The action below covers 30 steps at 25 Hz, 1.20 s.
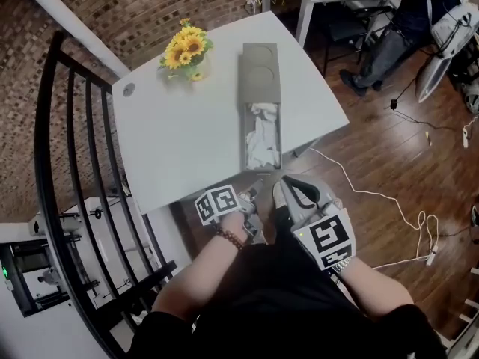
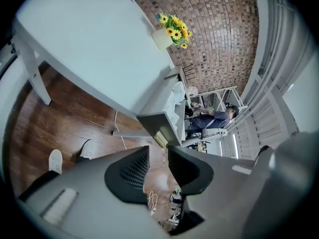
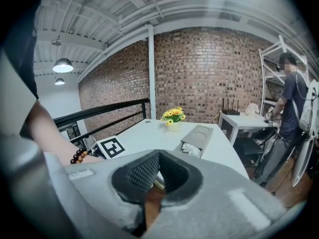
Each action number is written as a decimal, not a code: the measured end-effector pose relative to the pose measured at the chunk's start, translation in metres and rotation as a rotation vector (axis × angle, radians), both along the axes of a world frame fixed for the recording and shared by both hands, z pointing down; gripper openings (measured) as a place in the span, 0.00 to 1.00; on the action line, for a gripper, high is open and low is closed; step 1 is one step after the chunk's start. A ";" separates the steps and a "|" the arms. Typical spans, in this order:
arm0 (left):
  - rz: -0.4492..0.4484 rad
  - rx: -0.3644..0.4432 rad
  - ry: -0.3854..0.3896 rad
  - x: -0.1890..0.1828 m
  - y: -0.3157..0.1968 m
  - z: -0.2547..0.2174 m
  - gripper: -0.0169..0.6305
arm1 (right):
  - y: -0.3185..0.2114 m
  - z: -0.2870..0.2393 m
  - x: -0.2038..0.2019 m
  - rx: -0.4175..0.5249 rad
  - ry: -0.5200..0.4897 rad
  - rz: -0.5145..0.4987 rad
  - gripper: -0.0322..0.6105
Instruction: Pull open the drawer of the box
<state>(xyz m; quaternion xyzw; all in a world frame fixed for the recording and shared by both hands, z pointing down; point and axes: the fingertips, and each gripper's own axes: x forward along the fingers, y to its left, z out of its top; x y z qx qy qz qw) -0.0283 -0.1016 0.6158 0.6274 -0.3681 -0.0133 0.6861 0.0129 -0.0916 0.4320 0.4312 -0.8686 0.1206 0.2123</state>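
Note:
A grey box (image 1: 260, 72) lies on the white table (image 1: 179, 140). Its drawer (image 1: 243, 137) stands pulled out toward the table's near edge, with crumpled white material (image 1: 262, 137) inside. My left gripper (image 1: 252, 194) hovers just off the table edge, in front of the drawer's front wall (image 2: 157, 126). In the left gripper view its jaws (image 2: 158, 156) stand open with nothing between them. My right gripper (image 1: 280, 191) is beside it, also short of the drawer, and its fingertips (image 3: 158, 156) meet with nothing held. The right gripper view shows the box (image 3: 198, 133) further off.
A vase of sunflowers (image 1: 187, 51) stands at the table's far left. A black railing (image 1: 52, 163) runs along the left. A white cable (image 1: 374, 197) trails over the wood floor on the right. A person (image 1: 389, 36) is at another table at the top right.

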 end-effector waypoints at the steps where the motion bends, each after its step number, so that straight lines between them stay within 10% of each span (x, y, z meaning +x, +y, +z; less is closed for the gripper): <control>1: 0.005 0.007 -0.011 -0.003 0.002 -0.002 0.22 | 0.002 -0.002 -0.001 0.005 0.000 0.005 0.04; 14: 0.016 0.323 -0.149 -0.053 -0.009 -0.095 0.04 | 0.029 -0.034 -0.014 0.085 0.002 0.093 0.04; 30: 0.332 0.913 -0.476 -0.008 0.015 -0.228 0.04 | 0.039 -0.063 -0.010 0.132 -0.019 0.086 0.04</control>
